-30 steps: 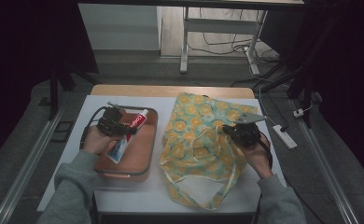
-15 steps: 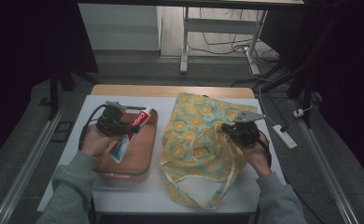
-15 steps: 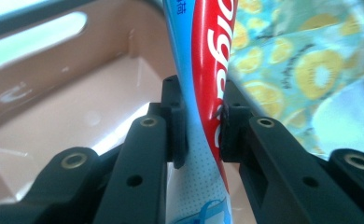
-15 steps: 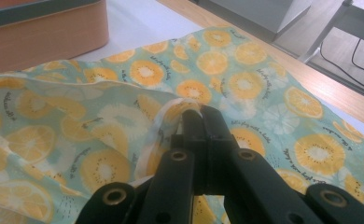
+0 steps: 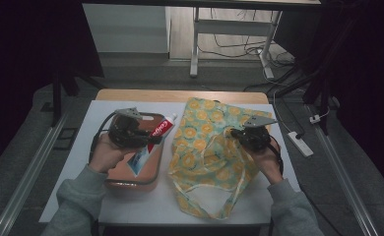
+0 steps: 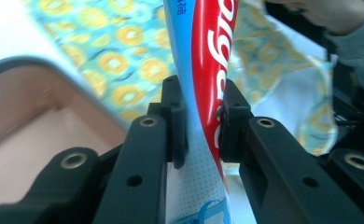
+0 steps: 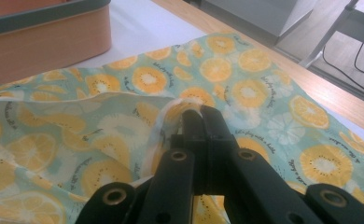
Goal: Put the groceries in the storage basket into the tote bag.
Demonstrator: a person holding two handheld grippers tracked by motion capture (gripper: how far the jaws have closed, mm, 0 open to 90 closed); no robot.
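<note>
listing, largest first: white table (image 5: 77,162), across the middle of the high view. fruit-print cloth bag (image 5: 207,147), spread right of centre, handles trailing to the lower edge. tan bin (image 5: 141,169), left of centre, just beside the bag. right gripper (image 5: 240,133), jaws fully closed, pinching a fold of the bag's fabric (image 7: 180,105). left gripper (image 5: 148,137), jaws narrowly parted, clamped on a red-and-blue toothpaste tube (image 6: 203,93), held above the bin, cap toward the bag.

The tub (image 5: 131,179) sits left of the bag (image 5: 207,147) on the table (image 5: 77,162), with the toothpaste tube (image 5: 153,140) above the tub.
</note>
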